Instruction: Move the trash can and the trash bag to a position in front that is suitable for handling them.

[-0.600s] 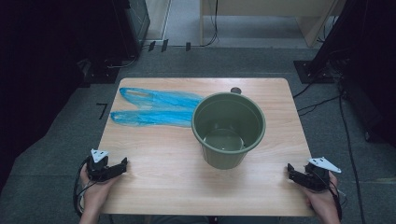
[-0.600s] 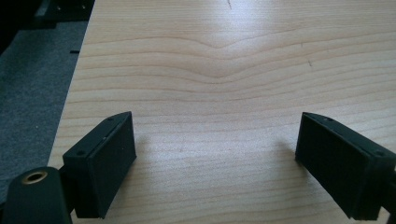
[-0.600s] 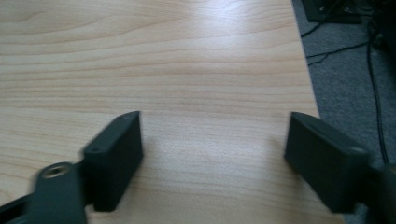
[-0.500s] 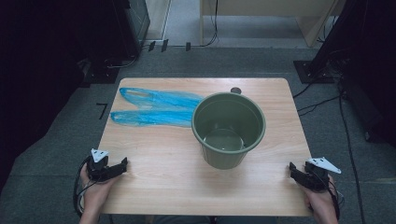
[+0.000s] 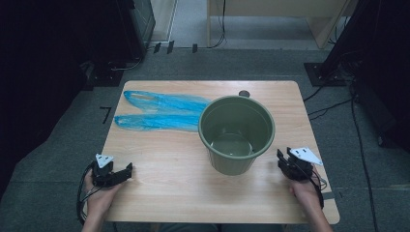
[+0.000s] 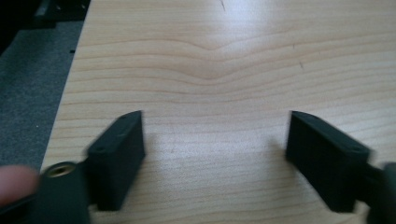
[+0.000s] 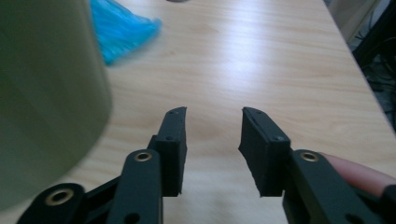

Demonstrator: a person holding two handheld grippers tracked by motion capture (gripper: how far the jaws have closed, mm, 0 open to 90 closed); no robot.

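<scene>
Both grippers, left gripper (image 5: 126, 170) and right gripper (image 5: 281, 158), gape empty; green bucket (image 5: 236, 135) stands upright, mouth up.

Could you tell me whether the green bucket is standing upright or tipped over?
Upright: the bucket stands on the table, its round mouth facing up and its inside bottom visible.

Bucket (image 5: 236, 134) upright on the desk (image 5: 169, 193) right of centre, two plastic bags (image 5: 162, 112) flat to its left toward the far edge, left tool (image 5: 126, 170) at near-left edge, right tool (image 5: 280, 158) just right of bucket
</scene>
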